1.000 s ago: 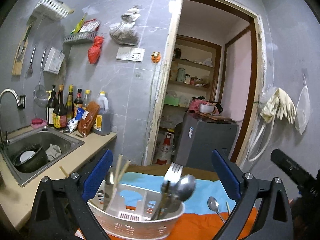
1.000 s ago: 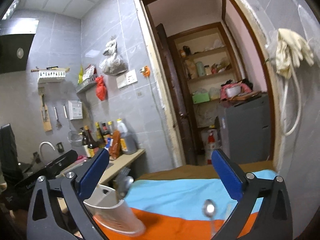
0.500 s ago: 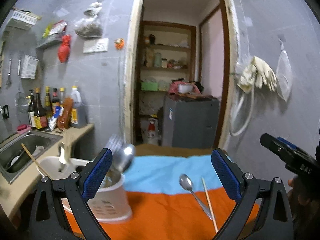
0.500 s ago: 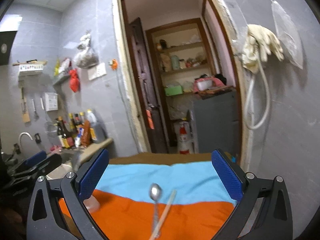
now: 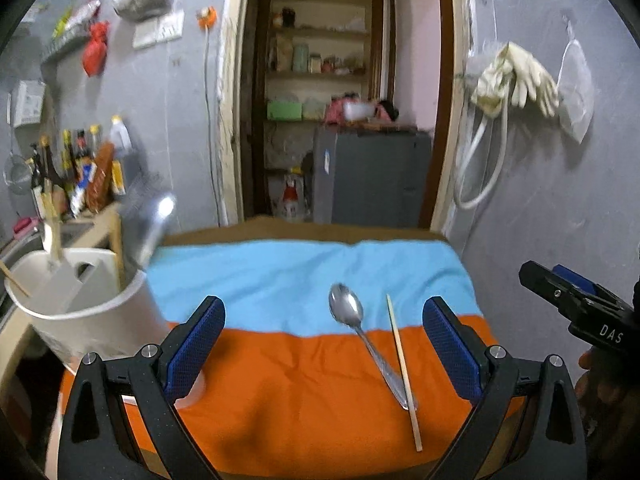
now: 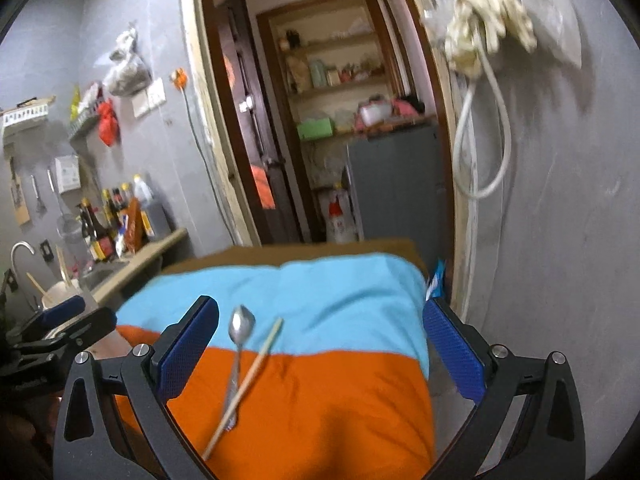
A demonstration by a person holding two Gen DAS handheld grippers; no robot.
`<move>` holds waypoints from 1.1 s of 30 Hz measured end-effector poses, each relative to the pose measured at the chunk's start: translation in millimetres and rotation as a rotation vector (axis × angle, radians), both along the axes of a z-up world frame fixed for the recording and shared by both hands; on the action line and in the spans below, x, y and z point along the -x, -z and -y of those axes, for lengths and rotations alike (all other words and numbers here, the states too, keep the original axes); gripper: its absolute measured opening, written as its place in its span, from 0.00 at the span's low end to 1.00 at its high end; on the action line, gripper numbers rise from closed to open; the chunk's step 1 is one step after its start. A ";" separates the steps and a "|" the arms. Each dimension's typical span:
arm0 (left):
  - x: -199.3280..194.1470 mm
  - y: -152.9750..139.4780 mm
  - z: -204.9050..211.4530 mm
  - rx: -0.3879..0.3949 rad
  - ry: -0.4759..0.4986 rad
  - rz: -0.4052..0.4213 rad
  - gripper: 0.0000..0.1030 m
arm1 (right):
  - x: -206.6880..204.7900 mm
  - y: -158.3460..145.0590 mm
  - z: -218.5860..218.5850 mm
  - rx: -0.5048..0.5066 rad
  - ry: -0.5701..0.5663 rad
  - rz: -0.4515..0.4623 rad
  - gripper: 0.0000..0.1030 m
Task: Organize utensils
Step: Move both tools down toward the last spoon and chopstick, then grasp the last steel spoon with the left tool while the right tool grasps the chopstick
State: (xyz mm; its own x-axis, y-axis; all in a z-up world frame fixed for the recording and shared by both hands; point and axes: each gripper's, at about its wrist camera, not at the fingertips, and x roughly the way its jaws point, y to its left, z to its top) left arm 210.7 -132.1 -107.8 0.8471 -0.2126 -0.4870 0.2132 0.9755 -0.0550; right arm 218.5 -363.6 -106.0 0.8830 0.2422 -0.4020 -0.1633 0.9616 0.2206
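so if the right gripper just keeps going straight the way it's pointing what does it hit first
Probably the blue-and-orange cloth: the right gripper is open and angled down at it. The spoon and chopstick lie left of centre, though depth is unclear.

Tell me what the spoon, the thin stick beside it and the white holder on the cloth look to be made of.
The shiny silver spoon looks like polished metal, probably steel: its bowl mirrors the light. The thin pale chopstick looks like bare wood or bamboo: matte, tan, no glare. The white utensil holder seems moulded plastic, smooth with a soft sheen, though motion blur leaves that open.
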 end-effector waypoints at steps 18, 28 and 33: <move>-100.6 62.0 -11.3 0.098 -0.014 -0.294 0.54 | -69.2 67.2 -42.2 -0.001 -0.255 -0.392 0.37; -126.2 72.2 -21.5 0.204 0.051 -0.394 0.32 | -79.1 74.3 -76.4 0.148 -0.299 -0.453 0.26; -136.3 75.3 -23.3 0.262 0.096 -0.435 0.32 | -74.8 74.7 -71.8 0.214 -0.255 -0.460 0.09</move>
